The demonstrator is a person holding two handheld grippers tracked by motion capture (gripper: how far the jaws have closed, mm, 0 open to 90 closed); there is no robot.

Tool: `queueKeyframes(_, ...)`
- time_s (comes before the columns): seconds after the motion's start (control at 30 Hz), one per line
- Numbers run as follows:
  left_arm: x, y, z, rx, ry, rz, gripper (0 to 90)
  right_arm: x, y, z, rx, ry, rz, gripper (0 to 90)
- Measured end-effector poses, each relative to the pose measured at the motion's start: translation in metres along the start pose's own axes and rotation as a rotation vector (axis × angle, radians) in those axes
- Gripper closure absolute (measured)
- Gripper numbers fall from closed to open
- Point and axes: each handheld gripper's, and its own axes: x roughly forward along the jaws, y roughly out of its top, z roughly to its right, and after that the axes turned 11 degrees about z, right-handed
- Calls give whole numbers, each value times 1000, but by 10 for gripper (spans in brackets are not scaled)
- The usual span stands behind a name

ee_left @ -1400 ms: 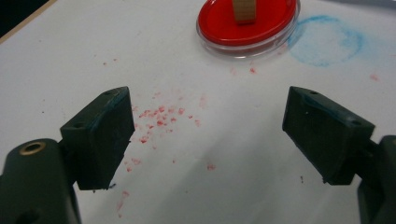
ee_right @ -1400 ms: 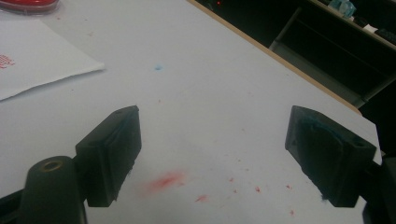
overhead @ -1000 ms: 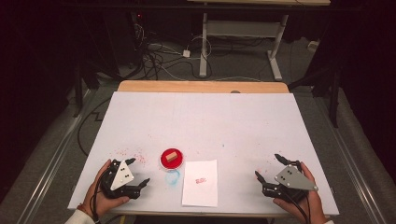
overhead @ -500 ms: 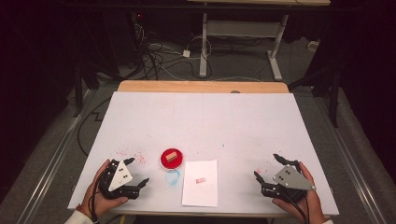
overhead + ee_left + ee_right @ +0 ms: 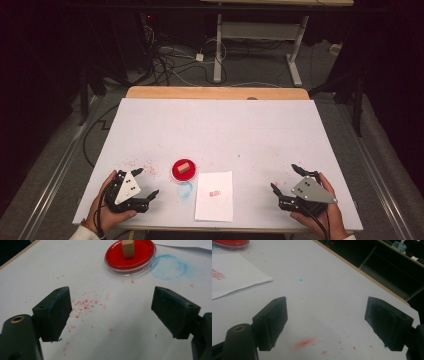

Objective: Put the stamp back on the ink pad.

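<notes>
A white rectangular table (image 5: 225,130) is seen from above, with a person's hands at its near edge, each holding a black two-jaw gripper. The left gripper (image 5: 147,182), at the near left corner, has its jaws spread wide with nothing between them. The right gripper (image 5: 285,179), at the near right, is likewise wide open and holds nothing. Between them, nearer the left one, sits a round red ink pad in a clear dish (image 5: 183,170), with a small wooden stamp block (image 5: 183,167) standing on it. Just beside the dish lie a faint blue ring stain (image 5: 184,190) and a white sheet of paper (image 5: 215,196) bearing a small red stamp mark (image 5: 215,193). Red ink specks (image 5: 85,306) dot the table in the left gripper view.
</notes>
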Motion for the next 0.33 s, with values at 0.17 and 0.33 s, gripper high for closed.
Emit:
queueKeyframes(0.17, -1, 0, 0, 1, 9, 2, 161, 2, -1, 0, 6, 7, -6, 189)
queueKeyframes(0.33, 1, 0, -1, -1, 5, -4, 161, 2, -1, 1, 5, 10, -6, 189)
